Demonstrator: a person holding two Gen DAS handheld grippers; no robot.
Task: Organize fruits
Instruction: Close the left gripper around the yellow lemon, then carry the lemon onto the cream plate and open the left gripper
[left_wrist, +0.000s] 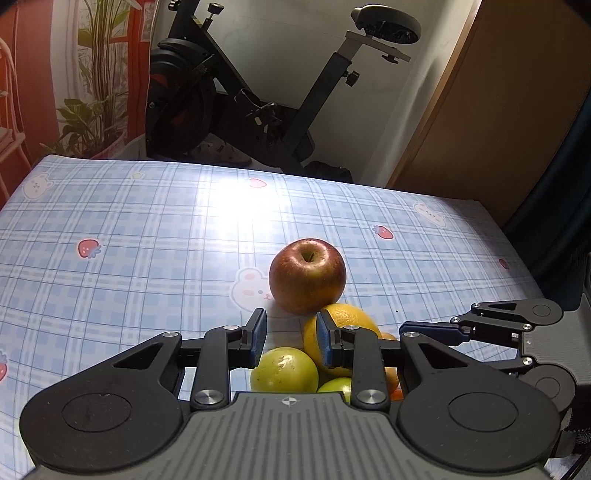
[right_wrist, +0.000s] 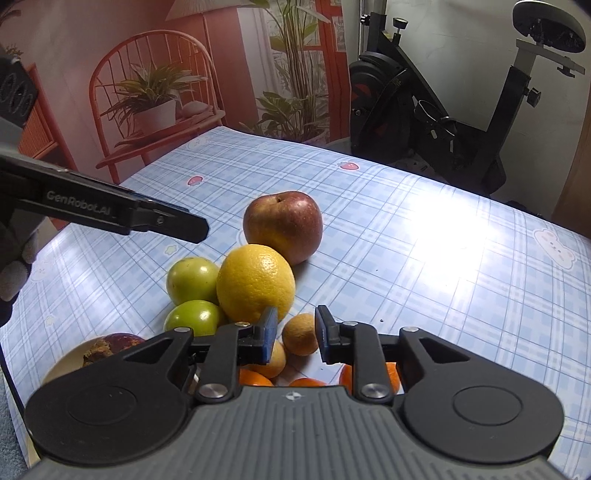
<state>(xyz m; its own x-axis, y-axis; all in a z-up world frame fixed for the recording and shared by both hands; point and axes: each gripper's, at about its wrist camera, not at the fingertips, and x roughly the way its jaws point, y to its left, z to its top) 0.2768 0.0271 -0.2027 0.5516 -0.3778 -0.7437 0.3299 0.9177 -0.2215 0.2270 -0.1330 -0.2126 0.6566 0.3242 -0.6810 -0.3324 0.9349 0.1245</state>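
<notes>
Sitting in a tight cluster on the blue plaid tablecloth (right_wrist: 424, 266) printed with strawberries and bunnies, the fruit is all bunched together near the table's close edge. Farthest out stands the round red apple (right_wrist: 283, 226), stem dimple up, and touching its near side is the big yellow orange (right_wrist: 255, 283) with pebbled skin. Left of that orange, in the right wrist view, two smooth green round fruits (right_wrist: 192, 279) press against it, one behind the other. Closer in lies a small tan-brown round fruit (right_wrist: 300, 334), and below it small bright orange tangerines (right_wrist: 391, 374) peek out from behind the gripper body. At the bottom left there's a dark purple fruit (right_wrist: 123, 339), half hidden.

Now the tools: the right gripper (right_wrist: 295, 332) hangs just over the near side of the pile, its blue-padded jaws a narrow gap apart, the tan fruit showing in the gap beyond them, nothing pinched. The left gripper (left_wrist: 291, 334) hovers above the same heap from the other side, jaws likewise set slightly apart with only tablecloth and fruit seen through the gap, gripping nothing.

Beyond the table stands a black exercise bike (left_wrist: 229, 96), beside a backdrop showing potted plants (right_wrist: 155, 96) and an orange-red chair (right_wrist: 110, 70).
</notes>
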